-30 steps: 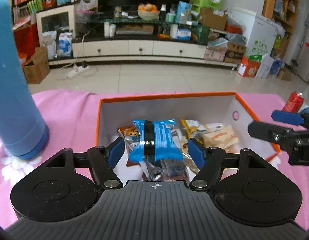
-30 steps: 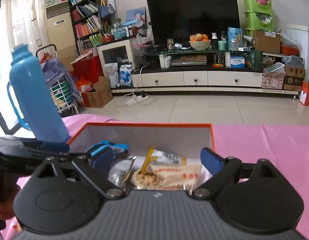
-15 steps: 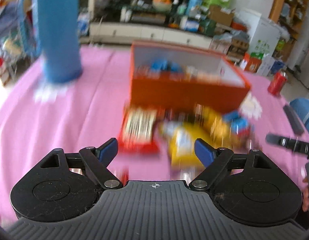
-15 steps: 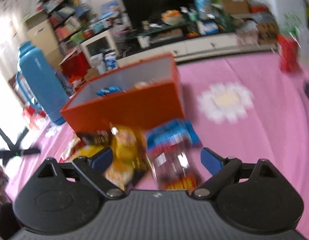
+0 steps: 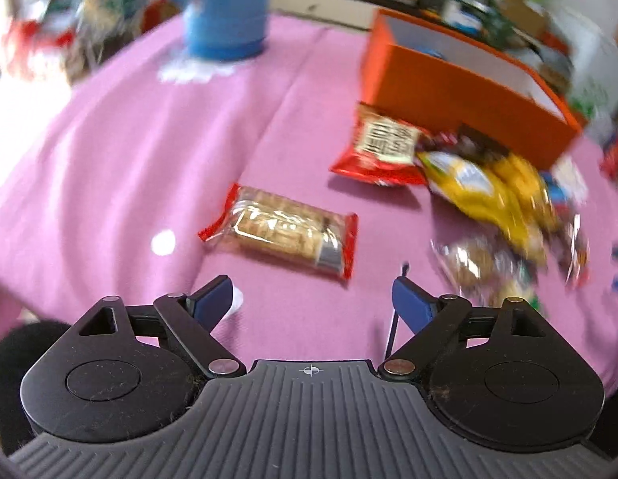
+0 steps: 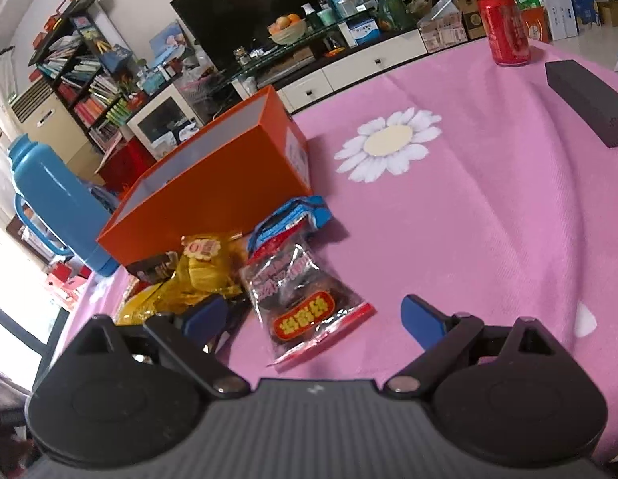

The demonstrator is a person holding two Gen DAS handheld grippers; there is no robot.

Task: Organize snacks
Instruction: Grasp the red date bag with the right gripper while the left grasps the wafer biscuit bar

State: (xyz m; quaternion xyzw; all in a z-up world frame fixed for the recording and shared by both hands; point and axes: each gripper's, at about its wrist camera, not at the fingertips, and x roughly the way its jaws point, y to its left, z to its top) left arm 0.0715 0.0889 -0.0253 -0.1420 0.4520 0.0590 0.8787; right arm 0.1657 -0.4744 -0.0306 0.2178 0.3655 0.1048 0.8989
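Left tool (image 5: 312,297) empty, jaws opening above the biscuit packet (image 5: 283,235); right tool (image 6: 313,321) wide open, empty, over the dark snack bag (image 6: 299,293). Snacks lie on the surface beside the orange box (image 6: 213,195). Risk: overlapping wrappers snag, dragging neighbours

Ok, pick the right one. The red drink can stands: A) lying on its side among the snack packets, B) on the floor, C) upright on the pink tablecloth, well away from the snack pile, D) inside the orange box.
C: in the right wrist view the red can stands upright on the pink tablecloth, far from the snack pile beside the orange box.
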